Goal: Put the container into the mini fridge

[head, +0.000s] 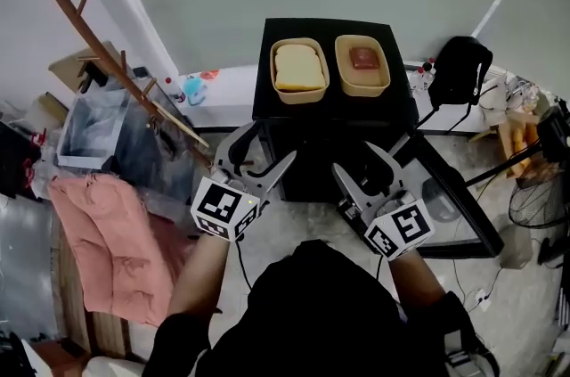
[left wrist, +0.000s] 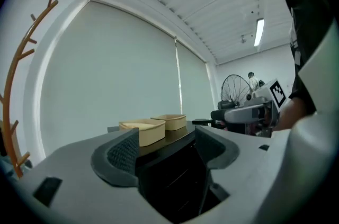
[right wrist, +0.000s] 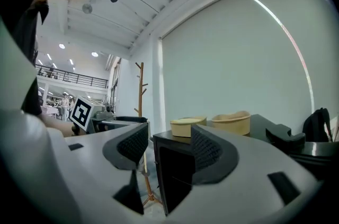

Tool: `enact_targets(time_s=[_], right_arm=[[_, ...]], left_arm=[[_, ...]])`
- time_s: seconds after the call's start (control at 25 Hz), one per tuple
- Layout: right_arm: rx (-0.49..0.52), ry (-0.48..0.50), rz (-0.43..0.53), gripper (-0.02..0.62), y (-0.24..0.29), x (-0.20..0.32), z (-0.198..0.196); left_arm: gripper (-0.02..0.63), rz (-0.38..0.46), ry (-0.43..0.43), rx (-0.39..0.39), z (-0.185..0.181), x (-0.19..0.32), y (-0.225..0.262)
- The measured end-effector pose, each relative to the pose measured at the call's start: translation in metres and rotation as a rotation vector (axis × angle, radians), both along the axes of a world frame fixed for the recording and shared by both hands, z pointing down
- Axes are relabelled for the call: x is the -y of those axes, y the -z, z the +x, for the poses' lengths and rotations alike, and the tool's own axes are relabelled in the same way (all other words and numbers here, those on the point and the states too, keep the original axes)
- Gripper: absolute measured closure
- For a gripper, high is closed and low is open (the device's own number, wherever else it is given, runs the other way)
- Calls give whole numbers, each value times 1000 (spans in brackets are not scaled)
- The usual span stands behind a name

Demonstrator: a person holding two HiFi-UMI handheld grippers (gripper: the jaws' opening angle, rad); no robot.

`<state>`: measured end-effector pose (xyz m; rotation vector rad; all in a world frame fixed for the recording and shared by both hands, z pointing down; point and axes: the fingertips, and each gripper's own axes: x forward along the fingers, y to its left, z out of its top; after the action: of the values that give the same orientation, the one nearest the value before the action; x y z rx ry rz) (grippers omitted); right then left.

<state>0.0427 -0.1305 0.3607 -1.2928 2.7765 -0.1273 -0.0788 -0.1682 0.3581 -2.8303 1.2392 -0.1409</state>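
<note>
Approach time: both grippers hover level in front of the black mini fridge (head: pixel 331 28), and neither holds anything. The left gripper (head: pixel 258 154) has its jaws spread wide, with only the fridge's dark front showing in the gap. The right gripper (head: pixel 361 163) is just as wide, framing the fridge's near corner.

The target sits up top. Two tan containers stand side by side on the fridge lid, near each other but apart. The left container (head: pixel 298 98) carries a pale yellow slab (head: pixel 298 68) that nearly fills it, bread by the look of it. The right container (head: pixel 362 91) holds a smaller reddish-brown piece (head: pixel 364 57) with bare floor around it. The task does not say which one goes in.

What looks like the door (head: pixel 450 197) is swung open on the right, so the way in seems ready.

To do this reach well, I'd pick one tub, rise to rim level and come in square. The jaws should straddle one wall, not the food. Clamp firmly but not hard enough to buckle the side, and keep it flat on the way down so nothing slides. The spare gripper should stay clear of the doorway.
</note>
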Motion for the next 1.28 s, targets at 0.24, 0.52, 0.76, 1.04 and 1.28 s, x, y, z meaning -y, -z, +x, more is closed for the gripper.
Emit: enact_targets(time_s=[0.24,0.52,0.76,1.04,1.28], right_arm=[[30,58,-11,334,2,15,11],[76,130,-33,334,-3,17,17],[82,167,-67,336,-12,14,31],[34,159,-95,336,-21,15,19],[36,134,-81,336,-16,17,0]], left_arm=[[304,11,-18,96,21,36,6],[351,17,-45,391,28,68,-12],[393,70,-8,615,17,77,-19],[417,153,-86,764,15,82,-20],[471,243,-159,882,20,89,-18]])
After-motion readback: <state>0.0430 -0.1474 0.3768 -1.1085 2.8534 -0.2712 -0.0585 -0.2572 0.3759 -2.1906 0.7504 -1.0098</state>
